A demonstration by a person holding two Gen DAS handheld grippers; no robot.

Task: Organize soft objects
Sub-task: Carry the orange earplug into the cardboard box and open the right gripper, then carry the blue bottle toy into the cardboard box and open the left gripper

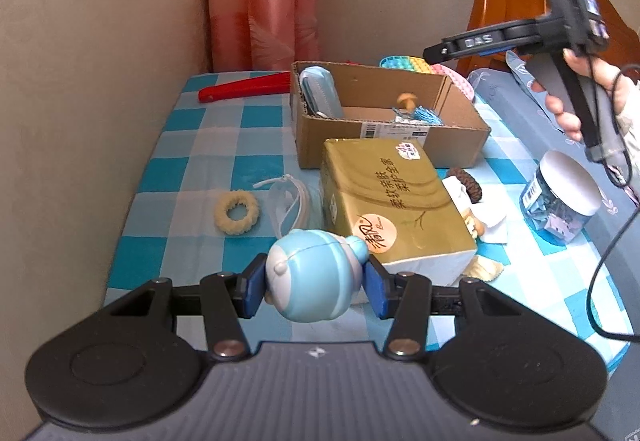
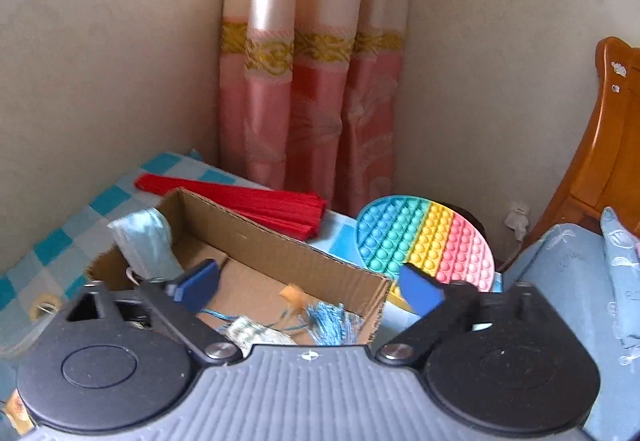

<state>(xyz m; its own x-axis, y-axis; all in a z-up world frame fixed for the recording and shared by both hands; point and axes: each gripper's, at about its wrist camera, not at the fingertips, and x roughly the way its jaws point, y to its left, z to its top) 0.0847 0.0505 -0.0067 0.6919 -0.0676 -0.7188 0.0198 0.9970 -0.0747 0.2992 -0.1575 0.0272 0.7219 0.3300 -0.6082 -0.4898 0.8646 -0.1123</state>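
Only the left wrist view shows the left gripper (image 1: 316, 287) clamped on a pale blue round toy (image 1: 310, 275), held above the checked cloth in front of the cardboard box (image 1: 384, 121), with a gold tissue pack (image 1: 394, 201) between toy and box. That view also catches a hand (image 1: 592, 89) holding the right gripper (image 2: 310, 287) above the box. From the right wrist view, its fingers stand wide apart and empty over the box, a blue tassel (image 2: 334, 323) inside and a rainbow pop mat (image 2: 428, 241) just beyond.
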